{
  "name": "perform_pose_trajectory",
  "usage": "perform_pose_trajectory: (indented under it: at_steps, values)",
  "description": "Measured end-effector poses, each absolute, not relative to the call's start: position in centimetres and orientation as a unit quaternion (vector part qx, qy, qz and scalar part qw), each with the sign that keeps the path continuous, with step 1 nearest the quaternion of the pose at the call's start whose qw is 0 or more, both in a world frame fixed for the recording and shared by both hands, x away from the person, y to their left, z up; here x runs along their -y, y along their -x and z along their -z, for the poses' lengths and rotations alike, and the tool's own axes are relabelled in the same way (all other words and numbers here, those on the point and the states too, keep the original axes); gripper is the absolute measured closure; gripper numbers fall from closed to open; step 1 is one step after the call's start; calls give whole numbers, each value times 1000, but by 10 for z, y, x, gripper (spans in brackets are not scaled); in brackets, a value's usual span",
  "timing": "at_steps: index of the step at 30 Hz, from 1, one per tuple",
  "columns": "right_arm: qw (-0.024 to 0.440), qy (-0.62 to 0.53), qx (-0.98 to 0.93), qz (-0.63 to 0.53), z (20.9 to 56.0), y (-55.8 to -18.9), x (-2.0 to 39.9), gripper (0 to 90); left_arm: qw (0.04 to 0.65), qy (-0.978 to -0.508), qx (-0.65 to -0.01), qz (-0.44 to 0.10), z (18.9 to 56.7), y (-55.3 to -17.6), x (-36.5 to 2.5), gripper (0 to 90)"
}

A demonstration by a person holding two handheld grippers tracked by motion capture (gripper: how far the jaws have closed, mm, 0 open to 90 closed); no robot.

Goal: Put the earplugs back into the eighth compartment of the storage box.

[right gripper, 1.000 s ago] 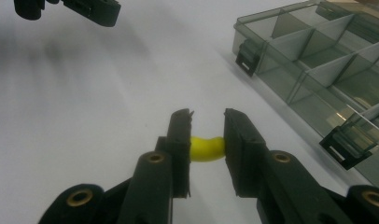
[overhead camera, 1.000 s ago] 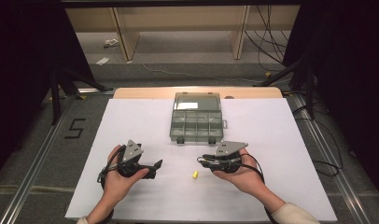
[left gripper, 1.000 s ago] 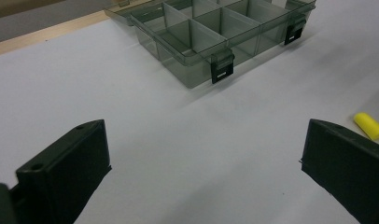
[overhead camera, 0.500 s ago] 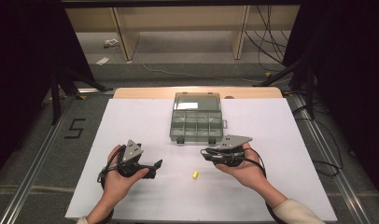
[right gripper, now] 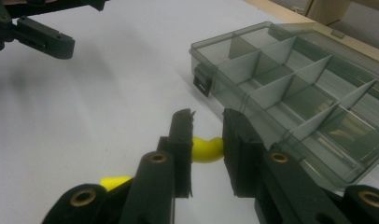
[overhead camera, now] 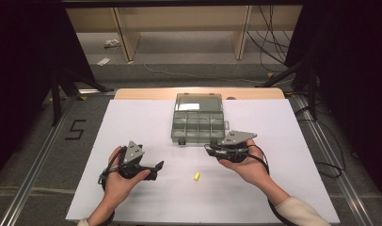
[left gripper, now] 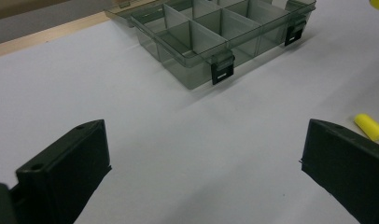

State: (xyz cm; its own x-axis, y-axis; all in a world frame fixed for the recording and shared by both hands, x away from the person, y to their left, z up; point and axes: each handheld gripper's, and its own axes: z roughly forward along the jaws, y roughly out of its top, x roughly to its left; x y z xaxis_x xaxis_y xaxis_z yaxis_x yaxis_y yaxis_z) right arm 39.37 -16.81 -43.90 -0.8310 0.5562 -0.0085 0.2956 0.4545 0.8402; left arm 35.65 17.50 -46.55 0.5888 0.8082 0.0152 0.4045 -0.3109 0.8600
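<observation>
A clear grey compartment box [overhead camera: 198, 123] lies open on the white table sheet [overhead camera: 132, 127], its lid folded back. My right gripper [overhead camera: 209, 149] hovers just in front of the box's near edge, shut on a small yellow foam piece [right gripper: 206, 149]. In the right gripper view the box [right gripper: 290, 93] lies close on the right. A second yellow piece [overhead camera: 196, 176] rests on the sheet between the two hands. My left gripper [overhead camera: 158, 166] sits low at the left, open with nothing between its jaws [left gripper: 204, 140]; that loose yellow piece [left gripper: 370, 127] lies beside its right jaw.
The sheet ends at a wooden table edge [overhead camera: 147, 93] behind the box. Dark stands and cables [overhead camera: 316, 56] flank the table, with a metal rail [overhead camera: 34, 169] along the left. Bare sheet stretches left of the box.
My right gripper has moved away from me toward the box's near edge, holding the yellow piece. The left gripper and the loose yellow piece stayed put.
</observation>
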Motion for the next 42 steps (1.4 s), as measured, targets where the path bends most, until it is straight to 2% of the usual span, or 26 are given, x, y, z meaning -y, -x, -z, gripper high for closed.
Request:
perform_pose_trajectory:
  at_steps: [25, 42]
  values:
    - [175, -281, -818, -470, 422, -429, 175, 756, 439, -775, -391, -232, 465, -356, -175, 5]
    - [188, -304, -813, -460, 428, -453, 178, 757, 441, -773, -392, -232, 465, -356, -175, 5]
